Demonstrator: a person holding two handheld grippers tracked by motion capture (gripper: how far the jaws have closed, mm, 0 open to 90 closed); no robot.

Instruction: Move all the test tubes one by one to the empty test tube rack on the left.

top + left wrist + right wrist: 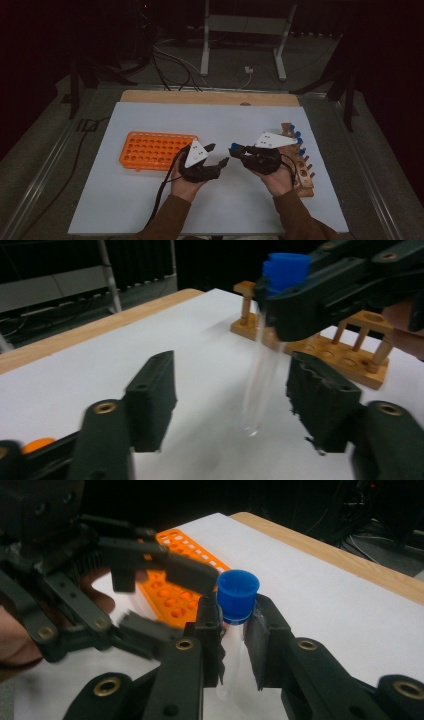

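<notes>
- Dark room, with a white sheet [150, 200] laid over a wooden table [210, 96]; an orange rack [152, 150] sits to the left and a wooden rack [301, 170] of blue-capped tubes to the right.
- The right gripper [233, 625] is clamped on a clear test tube [257, 390] just under its blue cap [238, 595], holding it upright above the sheet, between the two racks.
- The left gripper [230, 395] has its jaws apart, with a gap on each side of the tube. The tube's lower half hangs between them, nearer the jaw that stands right in the left gripper view; the pads do not press on it.
- The tube looks light, stiff and smooth, probably thin glass or hard plastic, so I judge it slippery and easy to crack under a hard squeeze.
- The best hold seems to be on the bare wall below the cap, pads flat on either side, well above the rounded bottom, where a grip would slide off.
- A tilted grip could lever the tube against the right gripper's hold.
</notes>
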